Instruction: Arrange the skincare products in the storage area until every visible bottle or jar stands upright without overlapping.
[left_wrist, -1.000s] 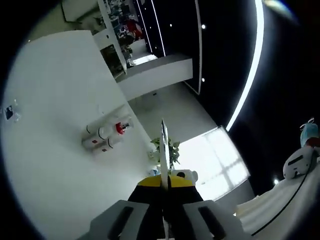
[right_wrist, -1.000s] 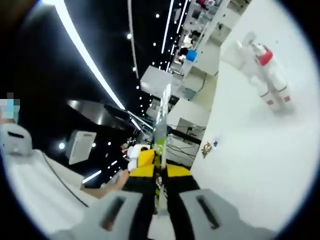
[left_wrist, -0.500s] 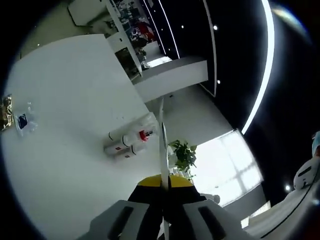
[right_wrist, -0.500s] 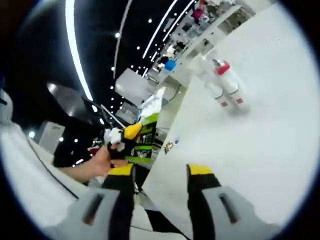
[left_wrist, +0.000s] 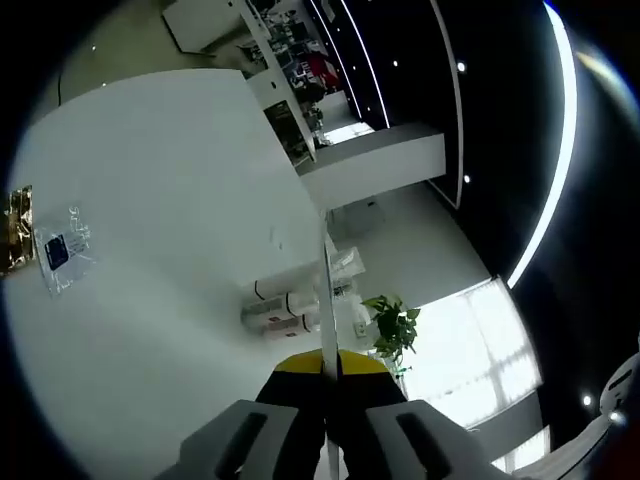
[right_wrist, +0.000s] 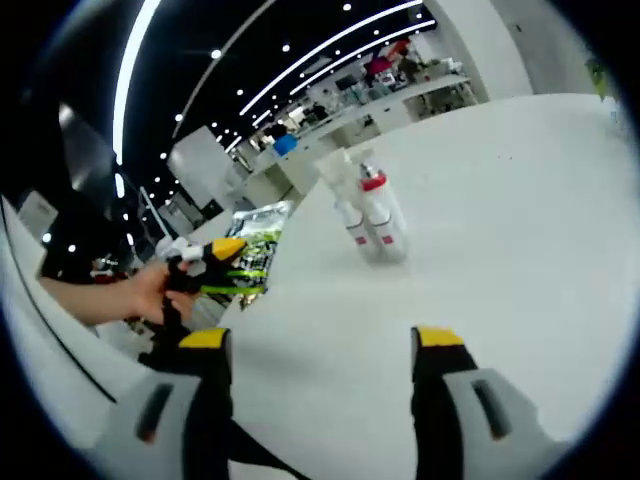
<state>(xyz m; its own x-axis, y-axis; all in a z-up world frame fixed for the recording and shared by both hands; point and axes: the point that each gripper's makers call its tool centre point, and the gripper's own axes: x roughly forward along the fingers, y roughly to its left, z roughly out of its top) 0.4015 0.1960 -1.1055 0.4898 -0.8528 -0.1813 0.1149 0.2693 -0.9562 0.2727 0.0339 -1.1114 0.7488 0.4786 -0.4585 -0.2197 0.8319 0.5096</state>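
Observation:
A tight cluster of white skincare bottles (right_wrist: 368, 218), one with a red cap, appears to stand on the white table (right_wrist: 500, 250), pressed against each other. My right gripper (right_wrist: 322, 340) is open and holds nothing; the bottles are well beyond its yellow-tipped fingers (right_wrist: 438, 338). In the left gripper view the same bottles (left_wrist: 283, 303) lie just left of my left gripper (left_wrist: 327, 352), whose jaws are shut together with nothing seen between them. A hand holds the left gripper (right_wrist: 205, 268) at the table's left edge in the right gripper view.
A gold packet (left_wrist: 14, 232) and a clear sachet with a blue label (left_wrist: 60, 252) lie far out on the table. A shiny green packet (right_wrist: 250, 270) sits near the table's left edge. A potted plant (left_wrist: 395, 322) and shelving stand beyond the table.
My right gripper went from shut to open and its jaws spread wider. Both views swung down toward the table, so the bottles now sit nearer each view's centre.

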